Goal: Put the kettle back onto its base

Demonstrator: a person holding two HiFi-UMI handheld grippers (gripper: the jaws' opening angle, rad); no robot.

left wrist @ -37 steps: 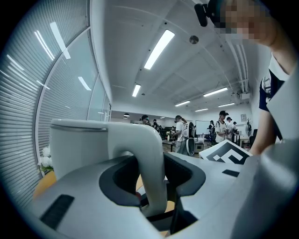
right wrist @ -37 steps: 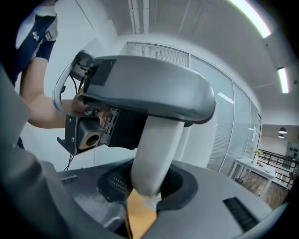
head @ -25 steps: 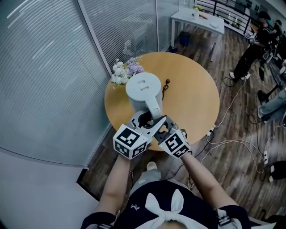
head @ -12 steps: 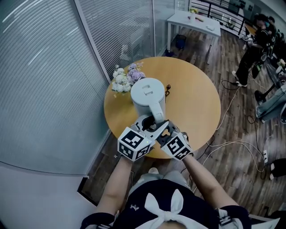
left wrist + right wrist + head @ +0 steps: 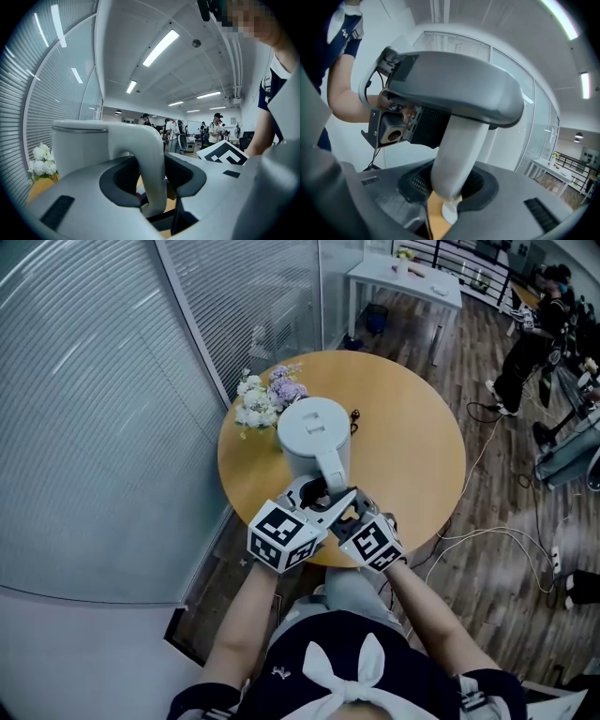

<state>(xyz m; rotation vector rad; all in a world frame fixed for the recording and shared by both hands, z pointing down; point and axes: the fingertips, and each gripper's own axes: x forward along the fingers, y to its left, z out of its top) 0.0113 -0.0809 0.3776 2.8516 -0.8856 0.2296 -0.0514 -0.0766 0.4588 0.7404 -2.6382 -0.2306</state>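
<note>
Kettle [image 5: 312,432], clenched by its handle [image 5: 330,467] in left gripper [image 5: 157,180] and right gripper [image 5: 447,185] jaws, might have tilted and missed its hidden base.

Both my forearms reach forward and a little inward, the left forearm [image 5: 246,624] and the right forearm [image 5: 424,615] meeting so the two tools sit side by side, touching. My left gripper [image 5: 312,497] points nearly level, its marker cube [image 5: 281,535] tipped toward me. Its jaws are closed on the kettle handle [image 5: 152,164], a pad on each side. My right gripper [image 5: 343,505] comes in from the other side, angled slightly downward, its jaws clamped about half-wide on the same handle.
</note>
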